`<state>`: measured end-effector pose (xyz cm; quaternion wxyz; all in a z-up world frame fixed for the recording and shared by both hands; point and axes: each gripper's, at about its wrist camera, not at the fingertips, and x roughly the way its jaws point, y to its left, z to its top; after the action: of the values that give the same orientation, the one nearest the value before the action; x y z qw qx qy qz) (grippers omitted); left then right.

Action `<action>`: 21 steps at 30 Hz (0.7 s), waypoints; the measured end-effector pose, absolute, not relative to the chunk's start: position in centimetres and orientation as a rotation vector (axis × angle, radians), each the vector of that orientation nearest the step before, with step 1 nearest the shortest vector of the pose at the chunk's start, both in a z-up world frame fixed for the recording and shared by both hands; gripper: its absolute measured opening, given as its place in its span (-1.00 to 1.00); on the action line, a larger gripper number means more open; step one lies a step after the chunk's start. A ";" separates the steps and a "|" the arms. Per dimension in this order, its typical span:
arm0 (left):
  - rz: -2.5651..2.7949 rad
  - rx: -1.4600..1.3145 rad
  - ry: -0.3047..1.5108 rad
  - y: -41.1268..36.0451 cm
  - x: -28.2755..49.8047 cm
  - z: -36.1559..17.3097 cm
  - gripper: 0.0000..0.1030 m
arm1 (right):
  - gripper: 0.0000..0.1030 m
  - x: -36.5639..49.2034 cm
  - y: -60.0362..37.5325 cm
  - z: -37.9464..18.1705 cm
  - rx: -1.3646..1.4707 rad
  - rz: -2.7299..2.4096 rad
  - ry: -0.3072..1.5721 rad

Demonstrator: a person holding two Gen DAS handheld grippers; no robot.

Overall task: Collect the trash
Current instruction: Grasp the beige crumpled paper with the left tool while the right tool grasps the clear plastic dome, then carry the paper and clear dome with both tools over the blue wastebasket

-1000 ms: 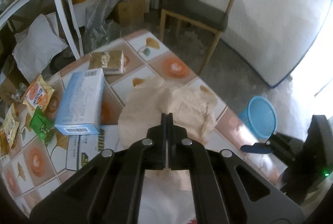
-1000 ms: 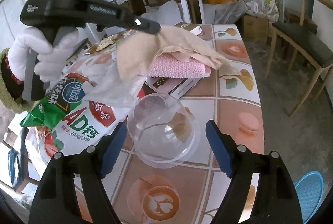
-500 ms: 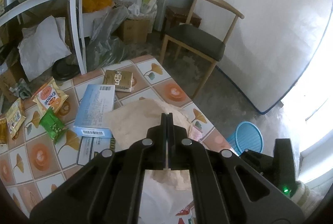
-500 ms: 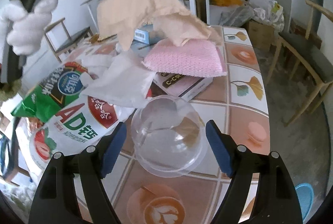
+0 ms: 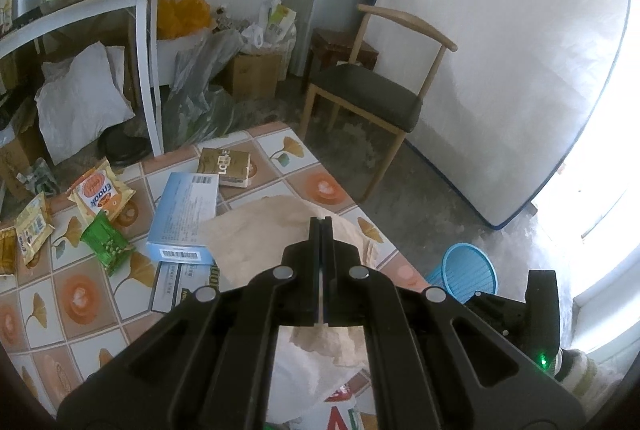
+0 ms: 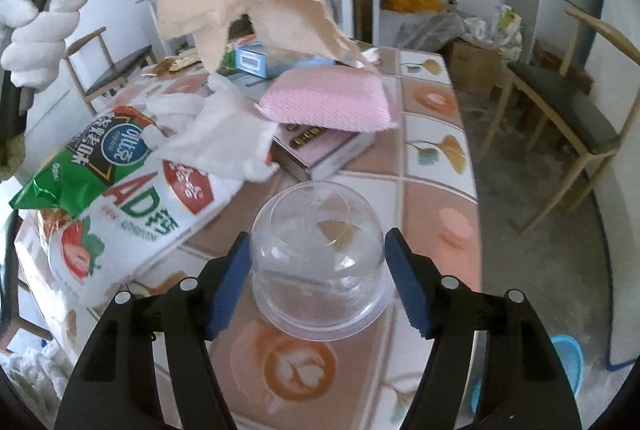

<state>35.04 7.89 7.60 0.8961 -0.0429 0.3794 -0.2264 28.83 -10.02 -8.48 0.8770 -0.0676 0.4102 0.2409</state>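
left wrist looks down from high over the surface (image 5: 80,310); right wrist sits close; both share the crumpled paper (image 5: 256,234).

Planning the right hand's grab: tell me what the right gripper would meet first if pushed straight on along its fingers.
Most likely the clear plastic dome, upside down on the table. It already sits between the fingers of the right gripper, whose jaws have just been closing around it; contact isn't clear.

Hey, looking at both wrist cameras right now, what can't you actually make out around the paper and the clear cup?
- Left wrist view: the crumpled brown paper is largely hidden behind the left gripper.
- Right wrist view: whether the right gripper pads touch the clear plastic cup; edges too close.
- Right wrist view: blue basket cut off by finger and frame edge.
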 end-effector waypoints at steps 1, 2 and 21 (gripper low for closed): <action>-0.472 -0.090 0.781 7.9 34.8 7.8 -1.00 | 0.28 28.5 -10.3 -8.4 -0.143 0.494 0.855; -0.475 -0.092 0.773 7.8 34.5 8.1 -1.00 | 0.28 28.0 -10.6 -8.1 -0.142 0.482 0.854; -0.571 -0.096 0.671 5.9 25.5 14.7 -1.00 | 0.27 19.5 -19.0 0.3 0.029 0.308 0.725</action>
<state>25.51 5.95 14.70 0.9034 -0.0465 0.3247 -0.2760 19.48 -19.00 0.30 0.9233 0.0143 0.3532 0.1503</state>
